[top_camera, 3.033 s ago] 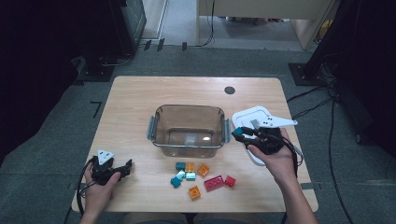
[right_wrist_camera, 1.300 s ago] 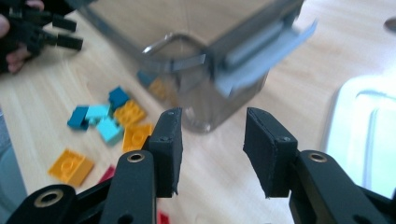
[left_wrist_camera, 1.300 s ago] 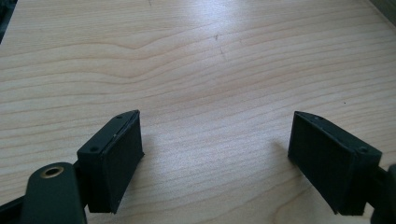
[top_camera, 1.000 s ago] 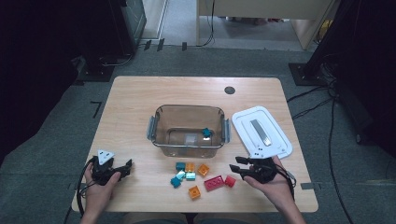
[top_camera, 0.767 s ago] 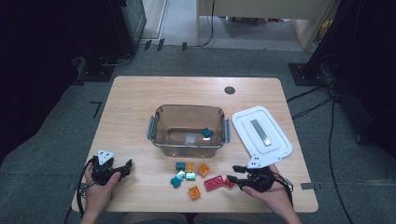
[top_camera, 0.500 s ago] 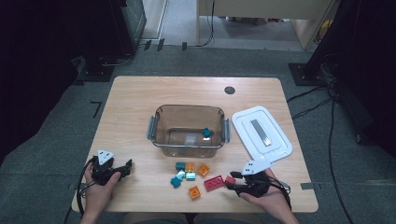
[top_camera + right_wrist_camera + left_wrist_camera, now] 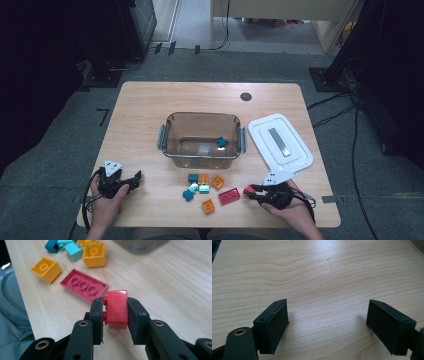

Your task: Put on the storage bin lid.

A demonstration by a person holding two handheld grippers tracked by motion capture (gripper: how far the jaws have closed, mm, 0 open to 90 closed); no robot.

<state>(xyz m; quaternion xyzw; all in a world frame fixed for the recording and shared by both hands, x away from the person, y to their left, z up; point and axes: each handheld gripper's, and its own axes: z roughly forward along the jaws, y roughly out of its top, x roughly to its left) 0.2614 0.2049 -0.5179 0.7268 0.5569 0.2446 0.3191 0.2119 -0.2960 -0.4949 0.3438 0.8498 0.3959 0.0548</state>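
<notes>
Your right claw (image 7: 115, 315) has just been closing, now pinching the small red plastic brick (image 7: 117, 308); next lift it into the clear plastic tub (image 7: 202, 156); left claw (image 7: 328, 323) sits spread

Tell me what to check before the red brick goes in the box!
1. Right tongs have just closed on the red brick, pads on both sides: ok.
2. Brick lifted off the table: cannot tell.
3. Box open, lid lying beside it: ok.
4. Room in the box, just one teal brick inside: ok.
5. Left tongs open, away from the box: ok.
</notes>
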